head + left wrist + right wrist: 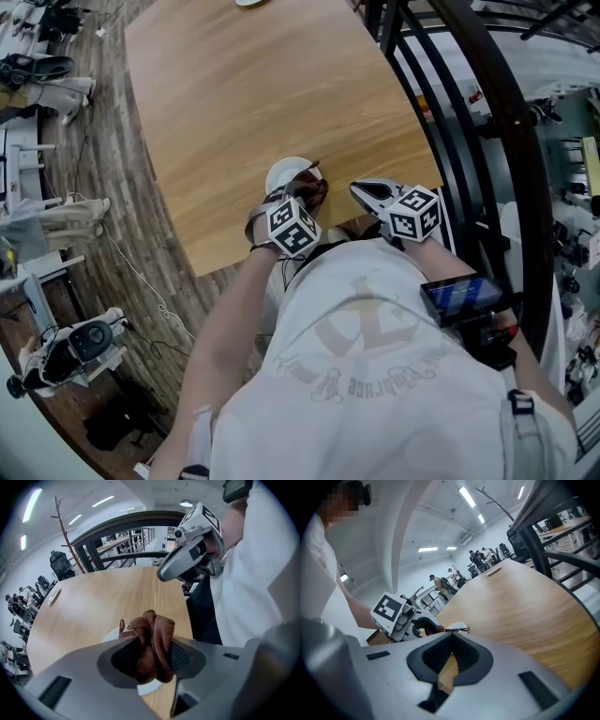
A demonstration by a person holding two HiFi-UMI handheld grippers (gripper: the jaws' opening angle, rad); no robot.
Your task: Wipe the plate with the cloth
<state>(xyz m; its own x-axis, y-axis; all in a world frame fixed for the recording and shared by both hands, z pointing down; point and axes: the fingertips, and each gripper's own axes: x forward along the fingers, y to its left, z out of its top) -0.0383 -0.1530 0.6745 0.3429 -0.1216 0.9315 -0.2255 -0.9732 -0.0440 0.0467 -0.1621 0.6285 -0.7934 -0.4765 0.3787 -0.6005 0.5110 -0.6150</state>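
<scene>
My left gripper [150,658] clamps a bunched, rust-brown terry cloth [154,629] at the small round white plate's [111,636] near edge. My right gripper [451,641] hangs alongside, jaws together, holding nothing.

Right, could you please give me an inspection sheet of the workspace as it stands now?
Surface: wooden table.
Job's things: white plate by the near edge; brown cloth bunched over it, contact cannot be told.
Clutter: one pale item at the far edge, too small to tell.
Grippers: left tongs shut on the cloth; right tongs shut, nothing between them, held beside the plate.
Cables: a thin cable on the floor left of the table.
Surroundings: black railing on the right; people at desks in the distance.
</scene>
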